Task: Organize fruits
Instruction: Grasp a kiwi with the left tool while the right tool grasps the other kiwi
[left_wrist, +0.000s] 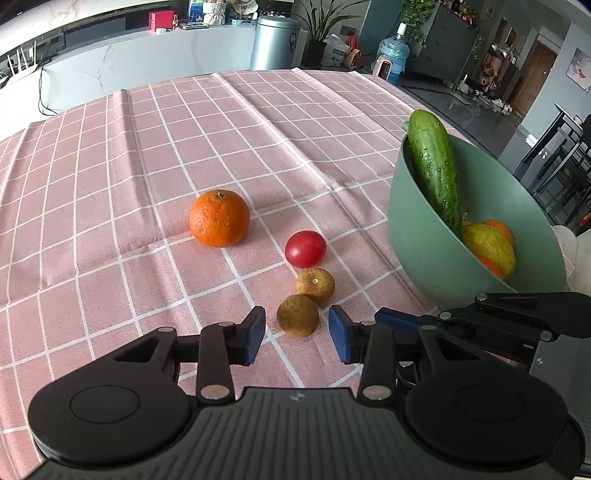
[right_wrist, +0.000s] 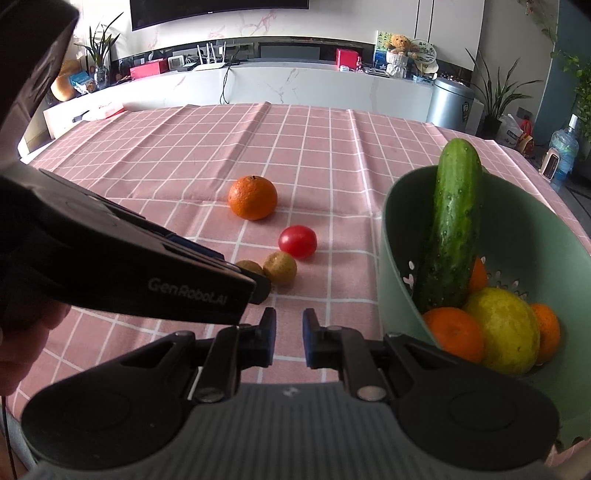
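My left gripper (left_wrist: 296, 330) is open, its blue pads on either side of the near brown round fruit (left_wrist: 297, 315), not touching it. A second brown fruit (left_wrist: 314, 285), a red tomato (left_wrist: 305, 248) and an orange (left_wrist: 219, 217) lie beyond on the pink checked cloth. The green colander bowl (left_wrist: 417, 236) at the right holds a cucumber (left_wrist: 436, 166), a yellow-green fruit (left_wrist: 489, 247) and oranges. My right gripper (right_wrist: 289, 338) is open a little and empty, beside the bowl (right_wrist: 391, 258). The left gripper's body (right_wrist: 147, 280) hides most of the near brown fruit (right_wrist: 249, 266) in the right wrist view.
The table's pink cloth (left_wrist: 110, 166) stretches far and left of the fruits. The table edge runs behind the bowl at right. A white counter (right_wrist: 295, 85), a bin (left_wrist: 273, 40) and plants stand beyond the table.
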